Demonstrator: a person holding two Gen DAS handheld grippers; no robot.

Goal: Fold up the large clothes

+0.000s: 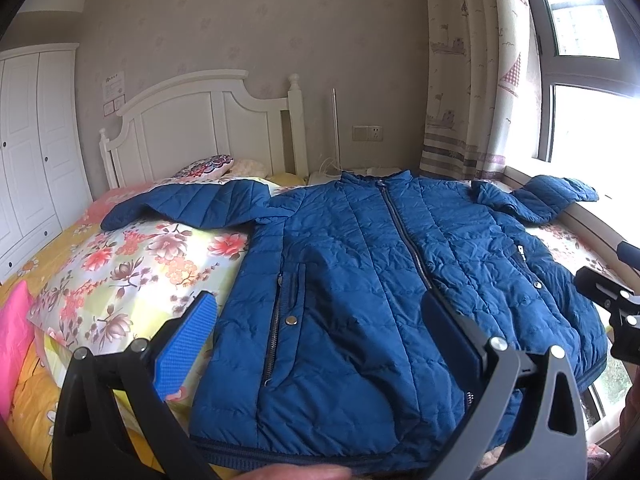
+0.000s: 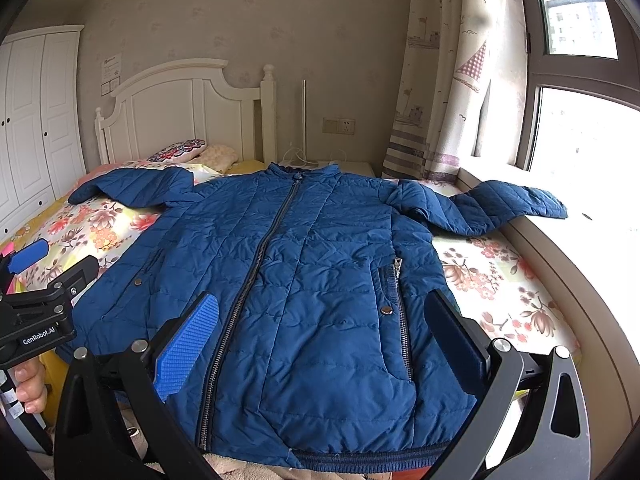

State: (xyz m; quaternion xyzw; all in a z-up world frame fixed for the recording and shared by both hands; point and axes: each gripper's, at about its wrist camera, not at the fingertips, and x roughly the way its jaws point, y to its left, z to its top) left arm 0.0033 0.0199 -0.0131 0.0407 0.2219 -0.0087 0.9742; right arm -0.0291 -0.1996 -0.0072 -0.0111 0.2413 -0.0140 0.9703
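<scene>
A blue quilted jacket lies face up on the bed, zipped, hem toward me, both sleeves spread outward. Its left sleeve rests on the floral bedding; its right sleeve reaches onto the window sill. My left gripper hovers open above the jacket's lower left half, with nothing between its fingers. My right gripper hovers open above the lower right half, near the pocket zipper, also empty. Each gripper shows at the edge of the other's view: the right gripper and the left gripper.
The bed has floral bedding, with a white headboard and pillows at the far end. A white wardrobe stands at the left. The window sill and curtain border the right side. A hand holds the left gripper's handle.
</scene>
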